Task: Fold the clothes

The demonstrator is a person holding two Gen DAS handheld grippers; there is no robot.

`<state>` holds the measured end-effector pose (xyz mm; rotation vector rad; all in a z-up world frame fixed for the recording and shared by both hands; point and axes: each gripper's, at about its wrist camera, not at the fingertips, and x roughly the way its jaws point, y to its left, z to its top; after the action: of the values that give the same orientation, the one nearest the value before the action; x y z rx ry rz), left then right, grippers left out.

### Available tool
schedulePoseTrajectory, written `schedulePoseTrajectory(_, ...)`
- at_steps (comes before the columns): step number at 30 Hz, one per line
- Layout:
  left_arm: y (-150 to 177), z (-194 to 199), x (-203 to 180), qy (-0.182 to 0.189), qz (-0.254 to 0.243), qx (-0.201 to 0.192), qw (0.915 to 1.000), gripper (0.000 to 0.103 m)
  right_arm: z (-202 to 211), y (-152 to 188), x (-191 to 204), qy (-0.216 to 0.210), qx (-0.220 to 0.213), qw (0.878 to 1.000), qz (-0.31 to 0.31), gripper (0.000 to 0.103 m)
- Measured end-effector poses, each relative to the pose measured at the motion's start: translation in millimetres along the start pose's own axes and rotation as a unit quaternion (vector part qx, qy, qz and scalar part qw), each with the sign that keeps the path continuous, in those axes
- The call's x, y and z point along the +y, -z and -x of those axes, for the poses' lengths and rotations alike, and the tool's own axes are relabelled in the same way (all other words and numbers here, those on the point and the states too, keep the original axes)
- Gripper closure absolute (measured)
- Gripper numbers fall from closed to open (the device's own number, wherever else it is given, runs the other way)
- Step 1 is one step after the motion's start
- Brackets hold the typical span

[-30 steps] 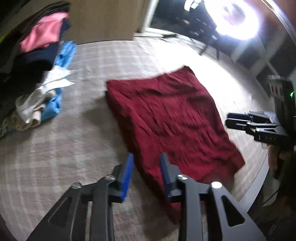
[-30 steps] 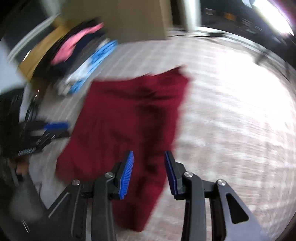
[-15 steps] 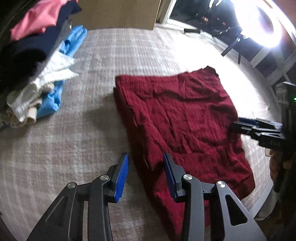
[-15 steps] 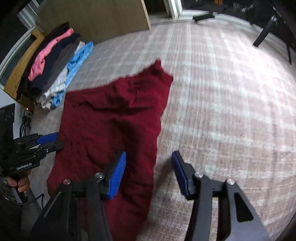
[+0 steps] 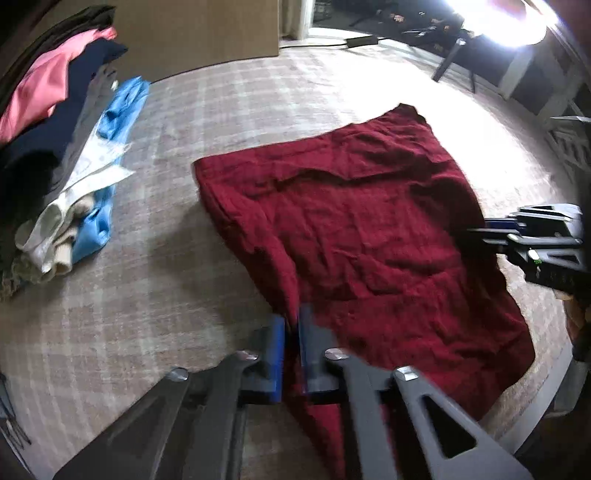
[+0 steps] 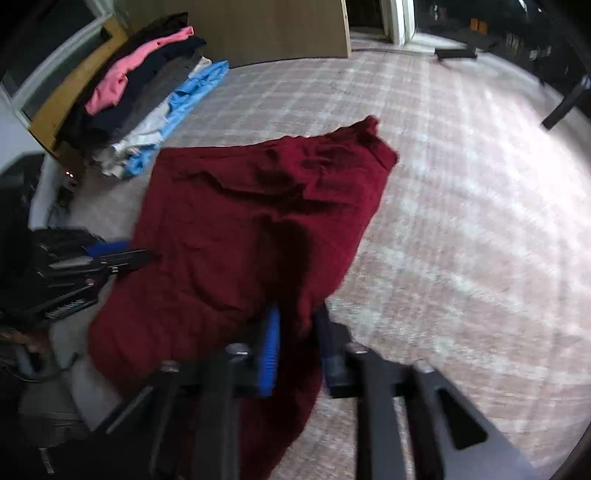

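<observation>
The dark red, loosely woven garment [image 5: 362,236] lies spread nearly flat on the pale checked carpet [image 5: 229,110], wrinkled, its far corner slightly peaked. Its shape reads as a rough rectangle, so it may already be doubled over once, though that cannot be told for sure.

The left gripper [image 5: 291,332] has just been closing, and its blue pads now pinch the near left edge of the red cloth, a thin ridge of fabric pulled up between them. The right gripper [image 6: 295,332] has likewise just been closing; its jaws stand narrow, with a fold of the near right edge caught between them, the cloth bunching and hanging over the fingers. Both grips sit on the side of the garment nearest the person.

As a judgement, this fold is only beginning: both near corners are taken, but the cloth is not yet lifted or carried over. The likely next step is to raise this edge and lay it onto the far edge.

Well apart, by a brown board [image 6: 273,29], is a pile of other clothes [image 5: 66,147] in pink, navy, grey, white and light blue; whether they are finished or waiting cannot be told.
</observation>
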<state>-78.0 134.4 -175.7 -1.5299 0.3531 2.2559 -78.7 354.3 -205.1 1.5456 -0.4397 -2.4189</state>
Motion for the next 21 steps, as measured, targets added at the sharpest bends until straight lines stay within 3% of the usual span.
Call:
schedulePoseTrajectory(2,0,0,0,0.007,0.002,-0.010,0.9999,0.099,1,1,-11,-0.041,-0.005,0.999,-0.028,0.095)
schedulePoseTrajectory(7,0,29,21,0.083,0.054,-0.055,0.9936,0.099,22,0,-37,-0.127,-0.046,0.985,-0.111,0.097)
schedulePoseTrajectory(10,0,58,35,0.124,0.079,-0.091,0.9850,0.099,53,1,-33,-0.144,-0.077,0.980,-0.110,0.097)
schedulePoseTrajectory(15,18,123,34,0.149,0.074,-0.131,0.9775,0.099,109,13,-14,-0.165,-0.112,0.975,-0.098,0.097)
schedulePoseTrajectory(18,21,148,34,0.161,0.067,-0.129,0.9762,0.099,149,20,0,-0.170,-0.120,0.975,-0.079,0.097)
schedulePoseTrajectory(21,20,152,39,0.167,0.060,-0.113,0.9777,0.099,142,9,1,-0.157,-0.100,0.979,-0.078,0.097)
